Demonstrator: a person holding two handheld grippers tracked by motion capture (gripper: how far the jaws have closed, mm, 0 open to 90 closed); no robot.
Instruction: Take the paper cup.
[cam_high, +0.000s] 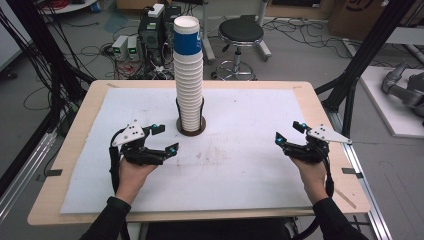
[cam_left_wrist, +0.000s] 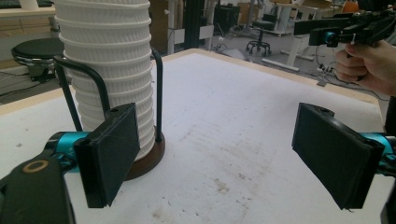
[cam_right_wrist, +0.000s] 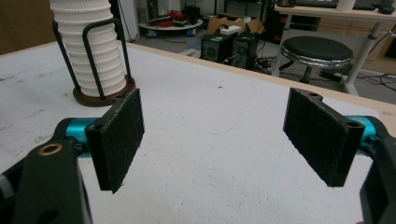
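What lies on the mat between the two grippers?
Nothing: in the high view the white mat between the left gripper and the right gripper is bare, apart from faint stains.

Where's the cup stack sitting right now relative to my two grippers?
In the high view the cup stack stands in its wire holder at the table's far centre, just beyond and right of the left gripper, with the right gripper well off to its right.

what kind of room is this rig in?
Most likely a robotics lab or workshop: cables across the floor, electronics boxes behind the table, black framing, and a grey robot arm at the far right.
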